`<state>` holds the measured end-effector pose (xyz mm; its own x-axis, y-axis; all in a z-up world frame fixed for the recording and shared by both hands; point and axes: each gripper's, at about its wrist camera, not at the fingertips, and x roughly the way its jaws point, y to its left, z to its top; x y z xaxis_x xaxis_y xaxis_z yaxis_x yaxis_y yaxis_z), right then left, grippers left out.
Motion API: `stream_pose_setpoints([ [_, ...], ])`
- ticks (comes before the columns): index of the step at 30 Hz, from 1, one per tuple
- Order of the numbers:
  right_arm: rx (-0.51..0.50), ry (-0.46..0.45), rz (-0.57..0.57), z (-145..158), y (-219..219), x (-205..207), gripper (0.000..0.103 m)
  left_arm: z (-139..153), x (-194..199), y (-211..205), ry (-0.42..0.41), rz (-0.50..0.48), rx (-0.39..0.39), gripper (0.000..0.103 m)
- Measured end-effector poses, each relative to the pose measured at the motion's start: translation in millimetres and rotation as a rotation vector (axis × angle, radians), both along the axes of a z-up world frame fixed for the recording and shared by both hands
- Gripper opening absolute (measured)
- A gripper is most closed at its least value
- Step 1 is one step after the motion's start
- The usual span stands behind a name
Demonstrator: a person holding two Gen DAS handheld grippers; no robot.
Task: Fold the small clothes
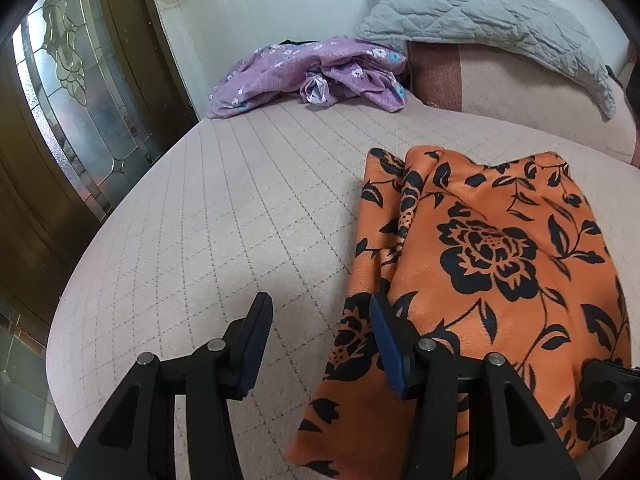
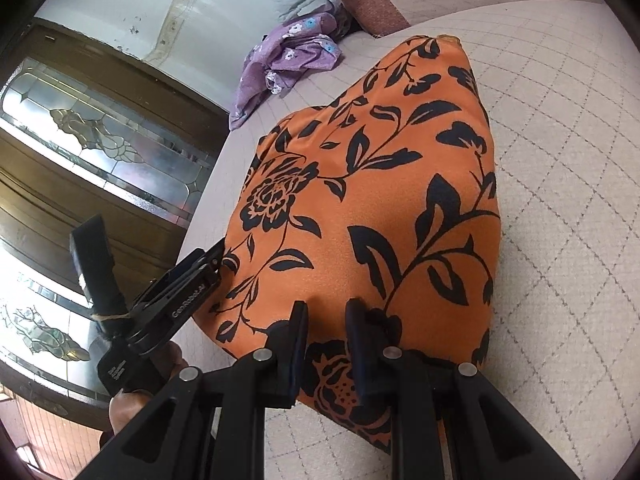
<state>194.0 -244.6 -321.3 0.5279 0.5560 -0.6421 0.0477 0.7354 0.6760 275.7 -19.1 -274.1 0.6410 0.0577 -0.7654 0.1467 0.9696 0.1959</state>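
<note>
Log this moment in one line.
orange black-flowered fabric on quilted bed | left claw: open, at fabric edge | right claw: narrow gap, grip unclear

Left wrist view: looks forward and down from close above the bed [image 1: 200, 216], toward the wall and pillow [image 1: 480, 20]. Right wrist view: closer and tilted, facing the door [image 2: 100, 140]. Both share the orange cloth [image 1: 480, 248], purple garment [image 1: 312, 72] and bed.

Home bedroom, quilted bed [image 1: 192, 216], grey pillow [image 1: 480, 20], leaded-glass wooden door [image 1: 68, 92], purple floral garment [image 1: 308, 76]
</note>
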Motion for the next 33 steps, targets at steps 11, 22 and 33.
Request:
stream_pose_setpoints([
  [11, 0.011, 0.005, 0.013, 0, -1, 2, 0.023, -11, 4, -5, -0.001, -0.015, 0.053, 0.052],
  [22, -0.002, -0.003, 0.01, -1, 2, 2, 0.023, 30, -11, 2, -0.139, -0.018, 0.012, 0.052],
  [33, 0.032, -0.059, -0.008, 11, -7, 4, 0.024, -1, 0, -19, 0.063, -0.107, -0.068, 0.063],
])
